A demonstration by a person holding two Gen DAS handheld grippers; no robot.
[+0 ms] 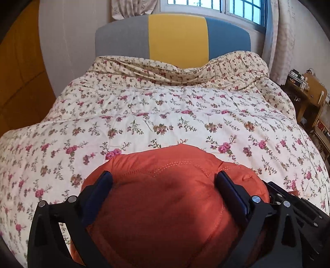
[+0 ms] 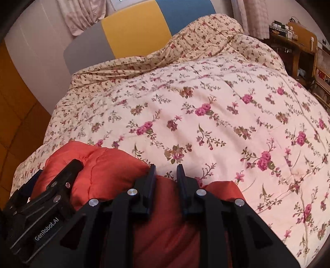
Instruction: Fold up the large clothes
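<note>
At the far left of the room a strip of yellow-brown wardrobe [image 1: 18, 68] stands against a pale wall. The bed fills the middle, covered by a cream floral quilt [image 1: 165, 115] whose far edge is bunched up against a headboard [image 1: 177, 37] in grey, yellow and blue panels.

On the near part of the quilt lies the orange padded garment [image 1: 165, 206], puffy and stitched in lines, gathered into a rounded mound. The left gripper [image 1: 164, 179] hangs over its left part with its jaws spread wide. The mound bulges up between the two blue-padded fingers [image 1: 99, 191], and the fabric lies close against their inner faces, but nothing is pinched there.

To the right of it, the right gripper [image 2: 166, 171] sits over the garment's right part. Its jaws stand only a narrow gap apart, and the tips reach just past the garment's far edge, over the floral quilt. Orange fabric shows beneath and between the finger bases, but I cannot tell whether a fold is caught between the pads. In the right wrist view the left gripper's black body shows at the near left, resting over the garment.

At the far right, beside the bed, stands a wooden desk [image 1: 309, 92] with small items on top, near a curtained window [image 1: 243, 10].
</note>
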